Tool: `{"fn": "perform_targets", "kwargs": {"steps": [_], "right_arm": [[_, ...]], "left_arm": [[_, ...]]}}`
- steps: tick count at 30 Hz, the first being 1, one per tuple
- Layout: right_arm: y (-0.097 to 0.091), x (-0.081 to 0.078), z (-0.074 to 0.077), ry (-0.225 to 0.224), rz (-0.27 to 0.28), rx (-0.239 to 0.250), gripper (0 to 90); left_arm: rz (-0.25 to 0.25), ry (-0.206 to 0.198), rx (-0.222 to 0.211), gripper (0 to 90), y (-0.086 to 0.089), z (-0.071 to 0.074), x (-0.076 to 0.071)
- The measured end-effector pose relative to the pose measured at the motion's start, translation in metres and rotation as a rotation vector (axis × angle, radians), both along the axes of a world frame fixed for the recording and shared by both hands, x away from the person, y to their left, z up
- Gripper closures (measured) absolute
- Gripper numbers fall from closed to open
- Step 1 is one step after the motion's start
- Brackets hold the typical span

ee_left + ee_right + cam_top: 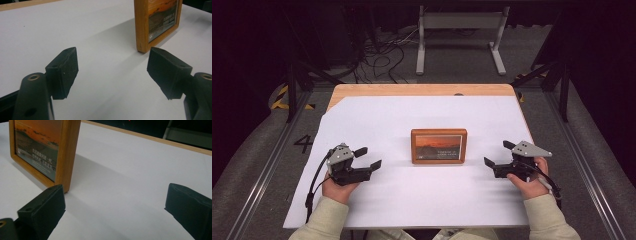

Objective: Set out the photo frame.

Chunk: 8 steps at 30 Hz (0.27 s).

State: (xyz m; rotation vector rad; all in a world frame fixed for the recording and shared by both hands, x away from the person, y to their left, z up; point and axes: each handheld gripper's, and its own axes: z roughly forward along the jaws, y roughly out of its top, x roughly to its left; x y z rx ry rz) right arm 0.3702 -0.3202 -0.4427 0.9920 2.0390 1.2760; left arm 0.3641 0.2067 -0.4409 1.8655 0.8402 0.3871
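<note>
From where I stand, the person's left tool rests low on the white sheet that covers the desk, well to the left of the picture frame, with its jaws spread wide and nothing between them. It points across toward the frame, and in the left gripper view the frame's wooden corner sits just beyond the farther jaw, so the hand looks lined up for an approach rather than a grip. The frame itself stands upright near the middle of the sheet, leaning back a little as such frames do on a rear stand, though I cannot see the stand; its orange sunset print faces the person. To the right of the frame, the right tool mirrors the other: also low on the sheet, jaws wide, holding nothing, aimed inward. In the right gripper view the frame's near edge rises just past one jaw, apart from it. My guess is that both hands are set evenly either side so the frame can be taken by its two short edges at once, which would keep it from tipping over.
</note>
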Motion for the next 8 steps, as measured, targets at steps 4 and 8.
{"fn": "perform_targets", "kwargs": {"steps": [4, 8], "right_arm": [[-0.0009, -0.0007, 0.0021, -0.012, -0.003, 0.014, 2.8], [-0.0017, -0.0007, 0.0025, -0.018, -0.009, 0.016, 2.8]], "left_arm": [[-0.002, 0.008, -0.001, 25.4, -0.0005, -0.0006, 0.0], [-0.001, 0.012, -0.001, 25.3, -0.0007, -0.0011, 0.0002]]}}
